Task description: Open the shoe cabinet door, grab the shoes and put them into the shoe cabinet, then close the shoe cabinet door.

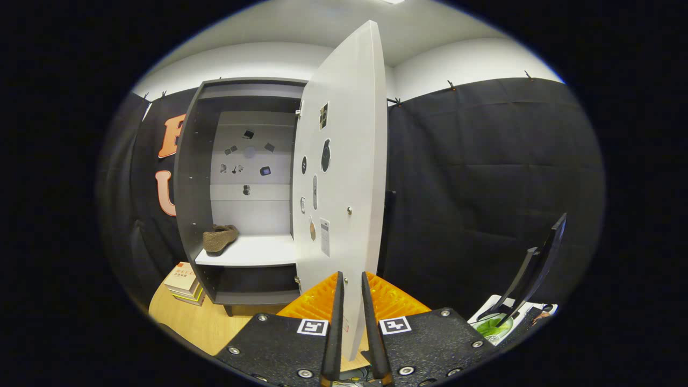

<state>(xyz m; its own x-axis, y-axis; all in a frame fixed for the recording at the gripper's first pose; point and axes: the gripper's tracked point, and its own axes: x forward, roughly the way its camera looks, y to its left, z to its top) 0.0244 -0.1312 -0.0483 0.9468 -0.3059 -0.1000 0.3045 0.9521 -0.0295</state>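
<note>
At lower centre of the frame, the gripper [352,301] has its two fingers nearly together, straddling the lower free edge of the door [344,161]. The door edge runs between them. Whether both fingers press on it cannot be told; the gap looks only slightly wider than the panel.

The door stands wide open, swung out toward the camera, and fills the middle of the frame from top to bottom. Left of it, the cabinet [188,177] shows its interior. A brown shoe [219,238] lies on the left end of the white shelf [252,252], centre-left in the frame.

Judging from this, the shoe is already stowed and the closing step is in hand. The next move would call for swinging the door leftward on its hinge until it meets the cabinet front, with the fingers guiding the edge.

Room for that swing looks open: nothing stands between door and cabinet front. Books [183,282] sit on the table [204,322] at lower left, below the cabinet and under the door's sweep. A dark stand [537,269] leans at lower right, well apart.
</note>
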